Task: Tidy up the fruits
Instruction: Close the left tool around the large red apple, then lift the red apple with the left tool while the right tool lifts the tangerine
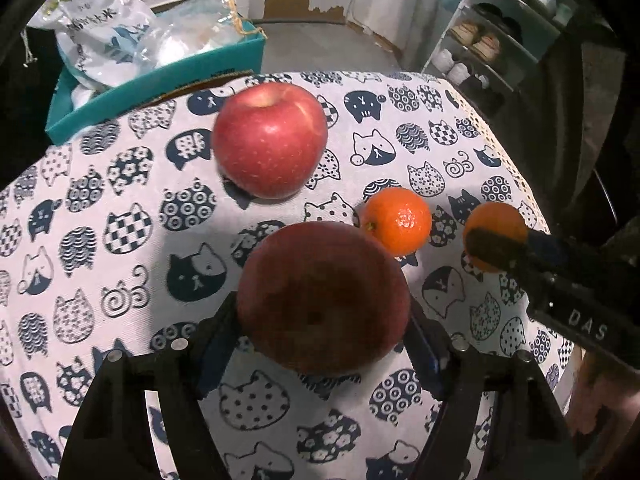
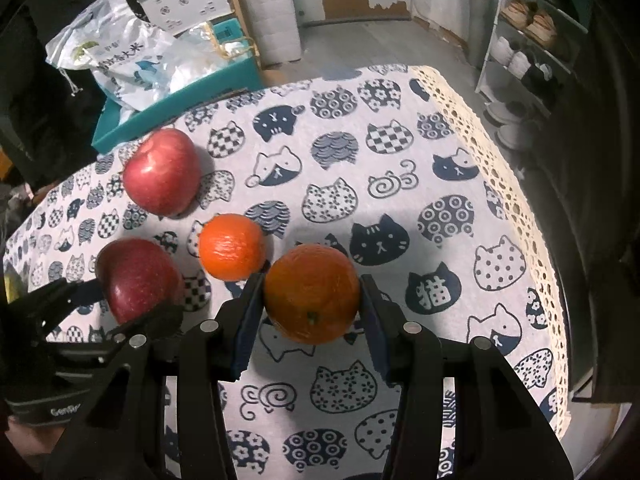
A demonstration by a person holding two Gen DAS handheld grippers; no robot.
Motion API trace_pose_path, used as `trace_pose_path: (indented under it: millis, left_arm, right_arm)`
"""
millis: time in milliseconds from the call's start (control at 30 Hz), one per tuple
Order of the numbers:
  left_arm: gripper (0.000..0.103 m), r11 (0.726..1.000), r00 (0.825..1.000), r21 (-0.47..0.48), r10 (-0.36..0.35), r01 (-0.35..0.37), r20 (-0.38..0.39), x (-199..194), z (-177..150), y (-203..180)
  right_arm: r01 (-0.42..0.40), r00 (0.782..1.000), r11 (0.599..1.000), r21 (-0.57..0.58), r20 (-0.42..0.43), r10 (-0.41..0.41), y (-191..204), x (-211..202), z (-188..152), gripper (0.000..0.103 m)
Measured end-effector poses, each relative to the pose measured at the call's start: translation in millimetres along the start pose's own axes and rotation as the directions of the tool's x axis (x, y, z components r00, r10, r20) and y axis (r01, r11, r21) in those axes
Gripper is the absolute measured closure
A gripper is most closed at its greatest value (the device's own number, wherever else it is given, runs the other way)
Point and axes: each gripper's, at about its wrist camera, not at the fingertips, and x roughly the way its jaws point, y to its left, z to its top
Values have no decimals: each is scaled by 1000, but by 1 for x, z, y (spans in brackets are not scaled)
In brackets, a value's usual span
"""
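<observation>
- Two grippers each had a fruit between the jaws — this looked like the picking-up step.
- The left gripper (image 1: 322, 320) was clamped on the near red apple (image 1: 323, 296), with its pads pressed on both sides.
- The right gripper (image 2: 312, 300) was squeezed shut on the big orange (image 2: 313, 293).
- Both fruits sat low over the cat tablecloth (image 2: 400, 184); I could not tell if they touched it.
- The other apple (image 1: 270, 140) and the small orange (image 1: 397, 222) lay free close by.
- Next, I think, each fruit needed lifting and setting beside its own kind — slowly, since round fruit rolls.
</observation>
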Motion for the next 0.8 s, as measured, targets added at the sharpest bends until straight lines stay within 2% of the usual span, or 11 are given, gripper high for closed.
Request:
trace_pose_path:
  millis: [200,467,567,800]
  left_arm:
    - [26,1000,1000,-5,13,-13,13,-12,-6,6]
    - [26,999,999,-21,40,-40,-32,-15,-22,20]
    - [26,998,999,-51,20,-22,-48,-7,-24,26]
    - [26,999,999,-34,21,-22,-29,-1,-13,21]
  right_arm:
    - [-9,1000,999,-32,24,10,12,-10,1,56]
    - [-14,1000,999,-48,13,15,21,-11,-3,56]
    - [-17,1000,999,-51,10,17,22,-11,-4,56]
    - [-24,1000,999,-46,13,24,22,-11,-3,56]
